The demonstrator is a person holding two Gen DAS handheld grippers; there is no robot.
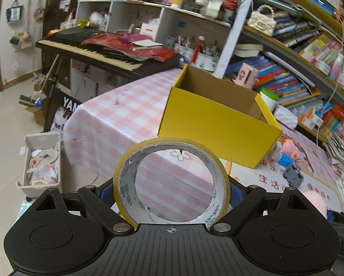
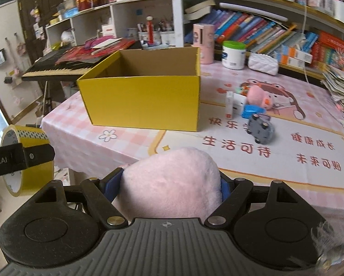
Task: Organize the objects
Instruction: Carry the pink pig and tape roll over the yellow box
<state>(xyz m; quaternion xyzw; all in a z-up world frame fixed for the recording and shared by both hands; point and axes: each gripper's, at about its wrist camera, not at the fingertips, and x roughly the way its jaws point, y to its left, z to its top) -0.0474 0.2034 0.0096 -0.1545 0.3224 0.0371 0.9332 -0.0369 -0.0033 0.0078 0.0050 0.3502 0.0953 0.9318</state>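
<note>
Jaws of the left gripper (image 1: 171, 197) clamp a yellow tape roll (image 1: 171, 180) upright; the right gripper (image 2: 170, 185) has its jaws closed on a pink plush toy (image 2: 172, 181). Both hover near the open yellow cardboard box (image 2: 144, 96) on the bench (image 2: 252, 156), beside a grey toy car (image 2: 261, 130).

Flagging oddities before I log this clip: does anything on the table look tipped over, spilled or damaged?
Yes, one thing: the small grey toy car right of the open yellow cardboard box lies tipped over, wheels showing. The tape roll and pink plush are simply held in the grippers.
</note>
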